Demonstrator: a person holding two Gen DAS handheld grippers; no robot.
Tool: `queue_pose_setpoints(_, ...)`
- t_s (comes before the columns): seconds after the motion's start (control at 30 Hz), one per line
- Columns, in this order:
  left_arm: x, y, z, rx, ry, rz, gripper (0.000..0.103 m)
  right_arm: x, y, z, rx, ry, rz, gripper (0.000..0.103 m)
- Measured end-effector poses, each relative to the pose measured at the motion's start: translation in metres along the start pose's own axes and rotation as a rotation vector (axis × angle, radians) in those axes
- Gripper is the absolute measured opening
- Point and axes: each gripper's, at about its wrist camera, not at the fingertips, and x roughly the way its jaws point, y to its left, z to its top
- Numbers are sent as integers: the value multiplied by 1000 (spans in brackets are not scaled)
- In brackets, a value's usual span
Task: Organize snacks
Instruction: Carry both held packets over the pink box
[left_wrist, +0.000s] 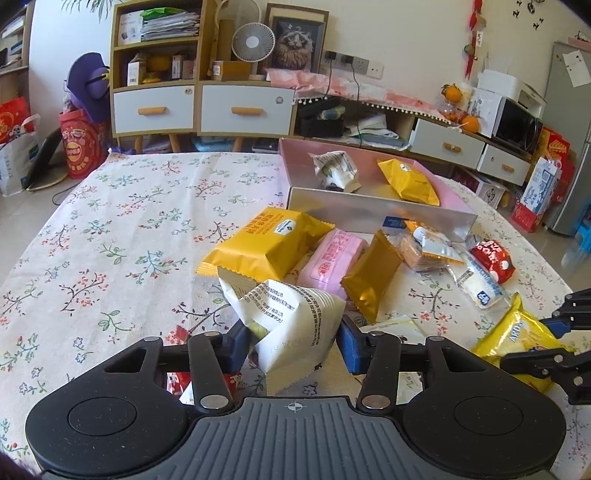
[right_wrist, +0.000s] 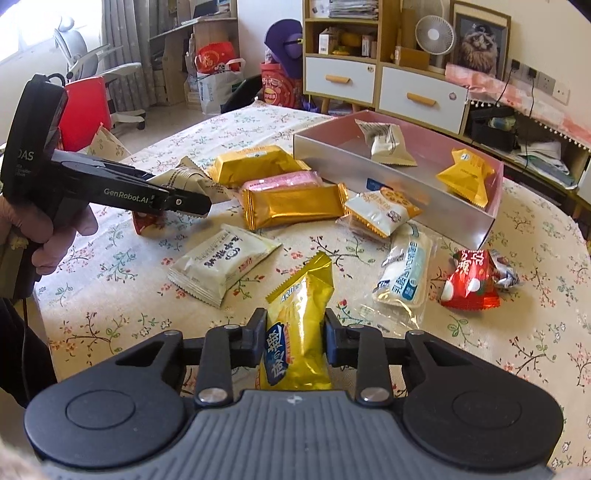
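My left gripper is shut on a cream snack packet with dark print, held above the table; it also shows from the side in the right wrist view. My right gripper is shut on a shiny yellow snack packet, seen too in the left wrist view. A pink-lined box stands behind the pile and holds a cream packet and a yellow packet. Loose snacks lie in front of it: a big yellow pack, a pink pack, a gold pack.
A flowered cloth covers the table. A red packet, a clear-wrapped white bar and a cream packet lie near my right gripper. Shelves, drawers and a fan stand beyond the table. A red chair is at the left.
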Motion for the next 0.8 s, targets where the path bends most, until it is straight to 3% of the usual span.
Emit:
queue_pose_setpoints(0.43, -19, -15, 1, 49, -29, -48, 47, -12, 2, 9, 1, -59, 22, 25)
queue_pose_setpoints(0.8, -23, -31, 27, 94, -58, -80, 47, -18, -4, 36, 23, -137, 15, 25)
